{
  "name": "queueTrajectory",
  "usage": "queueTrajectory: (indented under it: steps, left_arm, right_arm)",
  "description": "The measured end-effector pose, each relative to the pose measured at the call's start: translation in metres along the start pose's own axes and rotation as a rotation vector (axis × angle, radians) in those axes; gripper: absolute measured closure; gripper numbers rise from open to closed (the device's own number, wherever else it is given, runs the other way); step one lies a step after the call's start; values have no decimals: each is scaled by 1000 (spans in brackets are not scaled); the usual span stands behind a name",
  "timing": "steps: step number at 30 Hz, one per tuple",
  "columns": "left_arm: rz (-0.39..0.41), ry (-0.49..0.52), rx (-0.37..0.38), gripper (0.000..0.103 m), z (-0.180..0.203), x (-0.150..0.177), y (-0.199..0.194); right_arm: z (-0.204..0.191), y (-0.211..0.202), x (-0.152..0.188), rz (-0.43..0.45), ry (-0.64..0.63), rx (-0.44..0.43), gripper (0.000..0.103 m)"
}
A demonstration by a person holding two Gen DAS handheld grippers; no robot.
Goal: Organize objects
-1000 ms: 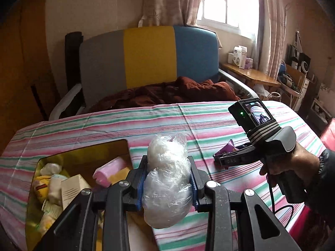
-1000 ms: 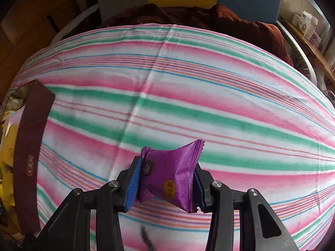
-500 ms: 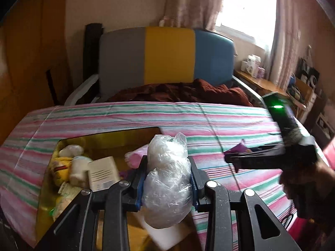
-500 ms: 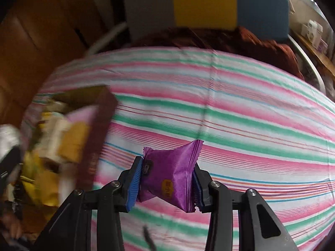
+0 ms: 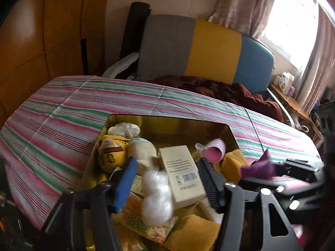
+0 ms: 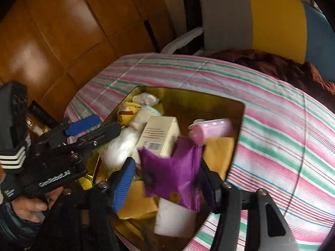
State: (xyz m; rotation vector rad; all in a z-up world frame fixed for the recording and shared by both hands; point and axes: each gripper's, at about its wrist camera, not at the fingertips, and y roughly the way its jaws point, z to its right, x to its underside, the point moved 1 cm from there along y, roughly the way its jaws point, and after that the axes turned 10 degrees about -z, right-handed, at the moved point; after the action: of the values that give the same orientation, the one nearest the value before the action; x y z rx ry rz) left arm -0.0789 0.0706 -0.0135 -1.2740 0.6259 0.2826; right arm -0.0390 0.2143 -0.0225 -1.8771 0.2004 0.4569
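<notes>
A gold box (image 5: pixel 167 123) on the striped tablecloth holds several items; it also shows in the right wrist view (image 6: pixel 209 101). My left gripper (image 5: pixel 167 186) is open above the box; the clear plastic bundle (image 5: pixel 157 196) is blurred between its jaws, free of both pads. It also shows in the right wrist view (image 6: pixel 123 146). My right gripper (image 6: pixel 167 179) is open over the box. The purple snack packet (image 6: pixel 173 173) is blurred between its jaws, against the right finger and clear of the blue left pad. The packet also shows in the left wrist view (image 5: pixel 259 168).
In the box lie a cream carton (image 5: pixel 180 173), a pink bottle (image 5: pixel 211 152), a yellow plush toy (image 5: pixel 112 152) and yellow sponges (image 5: pixel 192 230). A striped tablecloth (image 5: pixel 62 113) covers the table. A grey, yellow and blue chair (image 5: pixel 209 50) stands behind, wooden cabinets (image 6: pixel 52 31) at left.
Both grippers moved left over the box and opened. The plastic bundle has left the left pads and the purple packet has come loose from the right gripper's left pad.
</notes>
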Motion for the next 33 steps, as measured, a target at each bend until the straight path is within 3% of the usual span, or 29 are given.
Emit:
queueTrajectory:
  steps: [4, 7, 14, 17, 25, 33]
  left_arm:
    - [40, 16, -53, 26, -2, 7, -10]
    - [65, 13, -101, 20, -6, 12, -17]
    - [102, -5, -159, 10, -7, 24, -36]
    - [113, -16, -145, 1, -5, 30, -45]
    - [130, -26, -127, 0, -1, 45, -60]
    - [124, -68, -201, 0, -9, 56, -64]
  right_arm:
    - [-9, 9, 4, 6, -10, 35, 36]
    - [-12, 3, 12, 43, -22, 110, 24]
    - [-15, -20, 27, 154, 43, 232, 18]
    - [-11, -28, 36, 187, 101, 263, 18]
    - [-13, -41, 56, 247, 148, 366, 18]
    - [-19, -38, 64, 247, 149, 407, 18]
